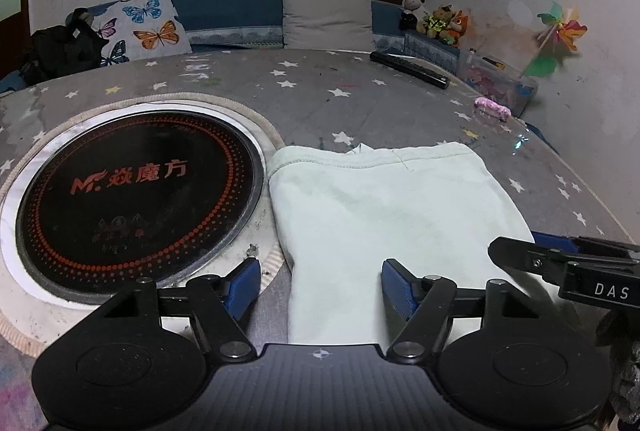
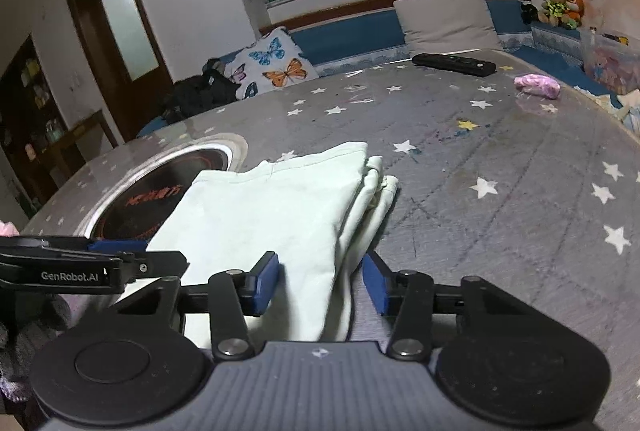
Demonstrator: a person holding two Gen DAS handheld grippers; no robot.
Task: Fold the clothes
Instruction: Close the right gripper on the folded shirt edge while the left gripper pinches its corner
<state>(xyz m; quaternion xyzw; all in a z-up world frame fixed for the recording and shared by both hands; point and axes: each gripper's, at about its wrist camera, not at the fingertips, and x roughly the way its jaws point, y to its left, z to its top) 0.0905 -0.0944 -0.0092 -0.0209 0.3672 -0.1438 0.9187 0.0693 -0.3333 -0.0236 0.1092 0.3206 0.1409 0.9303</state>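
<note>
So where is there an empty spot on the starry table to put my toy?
The widest bare stretch lies right of the folded pale-green garment, toward the pink bundle. Another runs beyond it, before the black remote. Left is crowded: the round cooktop sits beside the garment.

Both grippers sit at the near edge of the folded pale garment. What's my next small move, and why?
Probably close both on that near edge. The pale green garment lies between the left gripper fingers and the right gripper fingers, but neither pair of blue pads presses it yet.
</note>
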